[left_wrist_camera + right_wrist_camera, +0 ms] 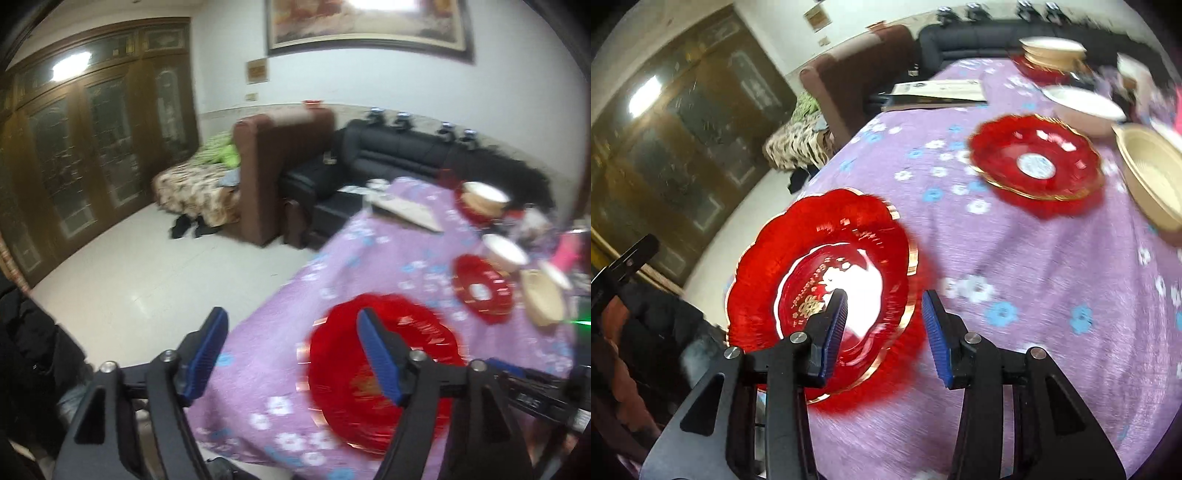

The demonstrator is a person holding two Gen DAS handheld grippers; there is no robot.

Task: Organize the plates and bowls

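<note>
Near red plate [820,273] sits flat on the desk [1034,295] at its near-left corner, scalloped gold rim, gold lettering in the centre.

Right tool [882,325]: jaws partly apart, nothing between the pads. Left finger hangs over the plate's well, right finger over bare cloth just past the rim. Looks clear of the plate, though blur makes contact hard to rule out.

Left tool [291,354]: jaws wide, empty. Its right finger overlaps the same plate [384,373] in view, left finger is off the desk edge over the floor [147,280].

Second red plate [1036,158] further back, well apart from the first. Cream bowl [1152,173] just beside it on the right, white bowl [1082,105] behind it. At the far end, a stack of cream bowls [1052,50] on another red plate.

Desk is covered with a purple floral cloth; flat papers or a booklet [938,90] near the far-left edge.

Room: white tile floor, dark wood cabinet [92,147] on the left, bed [195,184] with brown headboard, black sofa [399,151], framed picture [369,26] on the wall.
</note>
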